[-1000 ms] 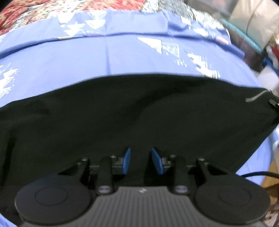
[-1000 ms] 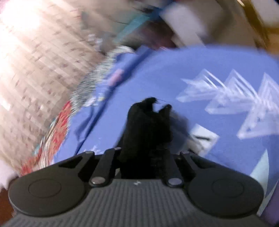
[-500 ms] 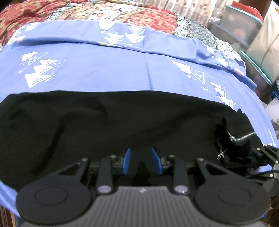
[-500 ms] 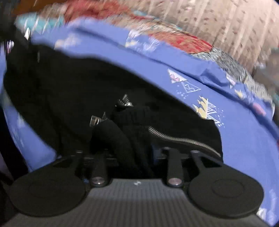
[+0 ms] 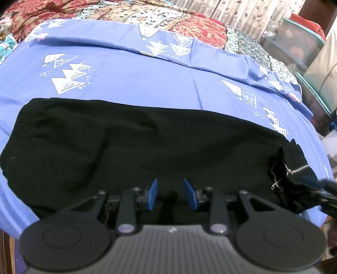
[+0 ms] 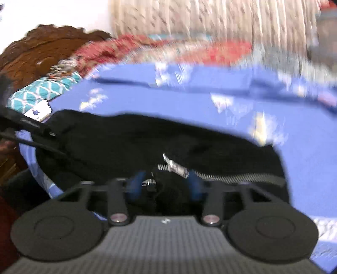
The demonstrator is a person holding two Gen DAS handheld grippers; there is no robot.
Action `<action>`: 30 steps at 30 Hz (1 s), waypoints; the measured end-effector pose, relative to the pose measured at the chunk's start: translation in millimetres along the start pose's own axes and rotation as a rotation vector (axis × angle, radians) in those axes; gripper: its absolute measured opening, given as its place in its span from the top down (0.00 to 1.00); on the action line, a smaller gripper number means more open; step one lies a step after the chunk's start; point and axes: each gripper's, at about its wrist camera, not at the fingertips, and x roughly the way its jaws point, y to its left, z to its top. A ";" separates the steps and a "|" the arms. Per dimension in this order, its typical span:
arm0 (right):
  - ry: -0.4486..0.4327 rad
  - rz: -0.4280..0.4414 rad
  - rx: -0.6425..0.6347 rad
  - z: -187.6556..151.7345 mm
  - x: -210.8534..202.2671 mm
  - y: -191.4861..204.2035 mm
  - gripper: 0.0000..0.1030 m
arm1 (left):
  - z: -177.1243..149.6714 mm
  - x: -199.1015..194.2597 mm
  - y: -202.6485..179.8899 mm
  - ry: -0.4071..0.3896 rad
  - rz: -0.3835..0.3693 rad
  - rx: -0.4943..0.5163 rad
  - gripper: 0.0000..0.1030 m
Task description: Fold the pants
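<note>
Pants [image 5: 147, 151] lie as one long black band across the middle of the left wrist view, flat on the blue patterned sheet [image 5: 137, 88] of the bed. A second ago they filled this frame edge to edge; now the whole length shows, folded leg over leg and settled, so the lengthwise fold looks done and a crosswise fold would come next. The left gripper [image 5: 172, 194], bottom centre, has its blue pads a little apart over the near edge of the cloth; whether a layer is pinched between them I cannot tell. At the right end, the zipper [image 5: 299, 168] glints on a bunched corner, with the right gripper [image 5: 325, 192] coming in from the frame's edge.

Over in the right wrist view, which is smeared with motion, the right gripper's jaws are closing, and a clump of black fabric with the zipper [image 6: 177, 167] sits between its blue pads [image 6: 134, 187]. A second ago that corner hung in the air above the sheet; now it is down on the bed. The left gripper's body juts in at middle left.

Around them: a red patchwork quilt [image 5: 189, 23] and curtains [image 5: 252, 12] at the top, plastic storage bins [image 5: 294, 42] upper right, a carved wooden headboard [image 6: 42, 50] upper left in the right view. Nothing lies on the pants; only the lumpy zipper end might spoil a neat fold
</note>
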 end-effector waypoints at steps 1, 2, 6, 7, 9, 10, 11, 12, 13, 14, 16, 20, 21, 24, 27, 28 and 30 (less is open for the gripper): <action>0.037 -0.004 0.040 -4.6 15.1 -3.5 0.71 | -1.1 -1.7 2.8 -0.003 0.002 -0.006 0.71; 0.069 -0.013 0.068 -10.9 30.6 -5.6 0.71 | -2.6 -4.0 5.2 -0.005 0.006 -0.011 0.71; 0.023 -0.089 -0.003 -14.5 43.0 18.1 0.71 | -9.6 -26.0 27.0 -0.038 0.019 -0.042 0.70; 0.029 -0.105 -0.022 -12.0 43.6 24.0 0.70 | -12.4 -34.2 34.5 -0.052 0.020 -0.054 0.68; 0.042 -0.110 -0.025 -8.6 42.0 29.9 0.68 | -17.0 -50.2 51.9 -0.077 0.036 -0.088 0.58; 0.044 -0.103 -0.005 -3.9 37.1 31.4 0.68 | -20.5 -60.0 63.0 -0.095 0.052 -0.115 0.56; 0.021 -0.086 0.025 1.7 28.5 31.8 0.68 | -23.1 -68.0 73.6 -0.111 0.063 -0.142 0.53; -0.017 -0.067 0.059 6.1 20.9 27.8 0.67 | -25.7 -75.9 85.4 -0.128 0.073 -0.176 0.50; -0.061 -0.045 0.099 11.7 14.4 23.3 0.66 | -28.3 -82.9 97.0 -0.145 0.082 -0.214 0.48; -0.096 -0.024 0.137 16.5 7.1 22.2 0.64 | -29.7 -88.0 107.5 -0.158 0.089 -0.247 0.45; -0.132 0.021 0.215 25.0 2.9 21.0 0.63 | -32.7 -95.0 130.5 -0.177 0.093 -0.326 0.43; -0.098 0.086 0.272 39.0 23.0 34.1 0.63 | -33.1 -94.0 157.6 -0.187 0.071 -0.412 0.37; -0.083 0.104 0.277 41.7 29.3 41.2 0.63 | -34.4 -93.7 161.3 -0.191 0.064 -0.420 0.33; -0.042 0.158 0.284 51.0 49.8 61.5 0.63 | -37.0 -87.4 169.2 -0.194 0.031 -0.438 0.28; -0.004 0.193 0.275 62.3 64.7 82.9 0.63 | -42.9 -81.9 180.6 -0.192 -0.002 -0.467 0.25; 0.006 0.204 0.272 65.6 67.3 89.3 0.63 | -44.7 -81.4 185.4 -0.193 -0.012 -0.475 0.25; 0.016 0.225 0.258 74.6 72.7 99.5 0.64 | -46.9 -81.5 194.5 -0.200 -0.028 -0.492 0.23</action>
